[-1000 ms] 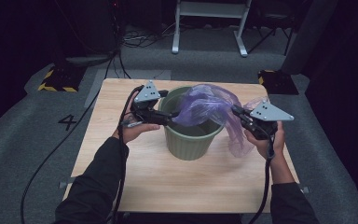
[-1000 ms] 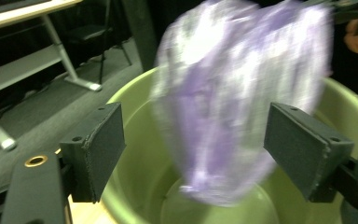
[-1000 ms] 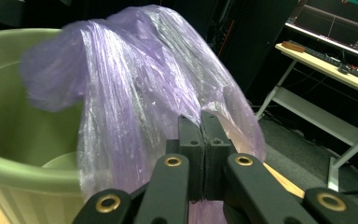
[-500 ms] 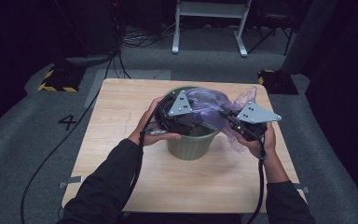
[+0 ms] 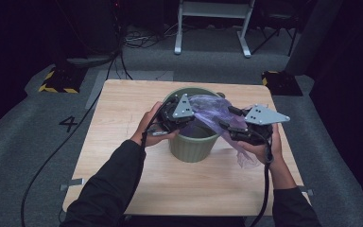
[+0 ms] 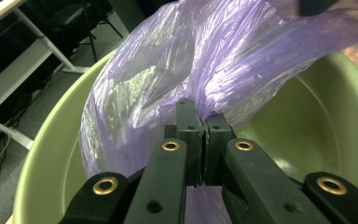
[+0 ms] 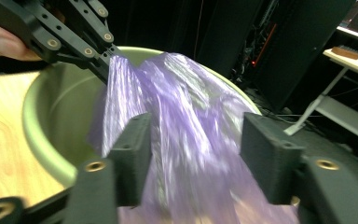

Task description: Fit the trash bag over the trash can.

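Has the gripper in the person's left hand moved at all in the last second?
Yes. The left gripper has swung in from the green bin's left side to above its opening, clamped on the purple bag.

High view overhead, facing forward-down; gripper views close (both share bin [image 6: 335, 116], bag [image 7: 186, 112]).

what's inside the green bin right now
Part of a thin purple plastic bag hangs into the round green plastic bin, pinched by the left gripper. Bare green wall shows beside it; the bag hides the bottom.
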`<state>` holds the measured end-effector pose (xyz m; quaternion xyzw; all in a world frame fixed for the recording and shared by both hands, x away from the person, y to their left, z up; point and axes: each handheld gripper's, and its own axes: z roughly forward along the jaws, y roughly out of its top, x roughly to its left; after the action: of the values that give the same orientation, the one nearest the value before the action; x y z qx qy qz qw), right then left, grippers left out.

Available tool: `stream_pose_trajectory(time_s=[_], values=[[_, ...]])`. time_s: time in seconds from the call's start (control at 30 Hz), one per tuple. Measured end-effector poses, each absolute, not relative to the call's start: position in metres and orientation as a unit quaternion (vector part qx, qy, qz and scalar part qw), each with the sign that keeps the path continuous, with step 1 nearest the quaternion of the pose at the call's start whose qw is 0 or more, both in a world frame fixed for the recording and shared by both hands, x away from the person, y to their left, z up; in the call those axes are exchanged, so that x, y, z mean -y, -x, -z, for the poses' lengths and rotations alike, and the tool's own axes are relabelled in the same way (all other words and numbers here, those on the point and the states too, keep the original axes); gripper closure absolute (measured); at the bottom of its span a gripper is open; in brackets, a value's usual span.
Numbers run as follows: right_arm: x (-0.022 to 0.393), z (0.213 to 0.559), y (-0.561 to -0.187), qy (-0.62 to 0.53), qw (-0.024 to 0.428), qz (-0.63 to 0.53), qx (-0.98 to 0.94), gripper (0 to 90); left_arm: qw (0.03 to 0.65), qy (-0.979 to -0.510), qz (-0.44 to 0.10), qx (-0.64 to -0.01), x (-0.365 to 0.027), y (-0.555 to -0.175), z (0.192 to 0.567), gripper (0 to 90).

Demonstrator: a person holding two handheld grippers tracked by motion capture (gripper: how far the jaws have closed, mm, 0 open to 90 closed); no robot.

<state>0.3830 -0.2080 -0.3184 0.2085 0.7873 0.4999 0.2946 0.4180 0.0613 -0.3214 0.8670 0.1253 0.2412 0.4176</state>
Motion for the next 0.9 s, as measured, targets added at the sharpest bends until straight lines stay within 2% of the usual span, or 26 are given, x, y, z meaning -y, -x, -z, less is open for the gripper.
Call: stream_pose_trajectory(time_s=[0.13,0.27,0.43,0.47,0.57,0.6,0.67,0.7,0.77,0.8,0.83,0.87,0.9], values=[[0.219,0.32,-0.376,-0.211,0.287,-0.511,-0.782,30.1,0.417,-0.867,-0.238,-0.135,-0.065,-0.421,0.324,88.2],[0.228,0.333,-0.366,-0.212,0.295,-0.474,-0.802,26.0,0.423,-0.864,-0.233,-0.144,-0.07,-0.424,0.328,87.4],[0.238,0.351,-0.368,-0.238,0.297,-0.448,-0.809,30.1,0.437,-0.857,-0.223,-0.155,-0.075,-0.427,0.328,87.1],[0.241,0.357,-0.37,-0.245,0.299,-0.441,-0.81,32.8,0.439,-0.857,-0.222,-0.154,-0.075,-0.428,0.328,86.9],[0.245,0.369,-0.376,-0.258,0.284,-0.446,-0.809,52.5,0.441,-0.857,-0.218,-0.153,-0.074,-0.428,0.328,86.5],[0.245,0.375,-0.379,-0.254,0.283,-0.454,-0.805,70.9,0.442,-0.857,-0.218,-0.153,-0.074,-0.428,0.328,85.0],[0.245,0.376,-0.38,-0.246,0.282,-0.47,-0.799,81.9,0.443,-0.857,-0.216,-0.153,-0.073,-0.428,0.329,82.8],[0.246,0.375,-0.38,-0.246,0.29,-0.474,-0.794,81.9,0.444,-0.857,-0.215,-0.152,-0.073,-0.428,0.329,81.7],[0.247,0.374,-0.379,-0.247,0.298,-0.478,-0.789,88.3,0.443,-0.856,-0.217,-0.151,-0.073,-0.428,0.329,80.4],[0.25,0.37,-0.378,-0.249,0.304,-0.491,-0.778,89.3,0.444,-0.856,-0.217,-0.152,-0.074,-0.429,0.328,69.9],[0.25,0.37,-0.378,-0.249,0.304,-0.491,-0.778,89.3,0.448,-0.853,-0.217,-0.158,-0.074,-0.428,0.328,69.9],[0.251,0.368,-0.378,-0.252,0.311,-0.496,-0.771,89.5,0.452,-0.852,-0.212,-0.158,-0.075,-0.428,0.327,64.0],[0.255,0.361,-0.377,-0.261,0.322,-0.502,-0.759,89.4,0.455,-0.854,-0.201,-0.154,-0.076,-0.428,0.327,51.5]])
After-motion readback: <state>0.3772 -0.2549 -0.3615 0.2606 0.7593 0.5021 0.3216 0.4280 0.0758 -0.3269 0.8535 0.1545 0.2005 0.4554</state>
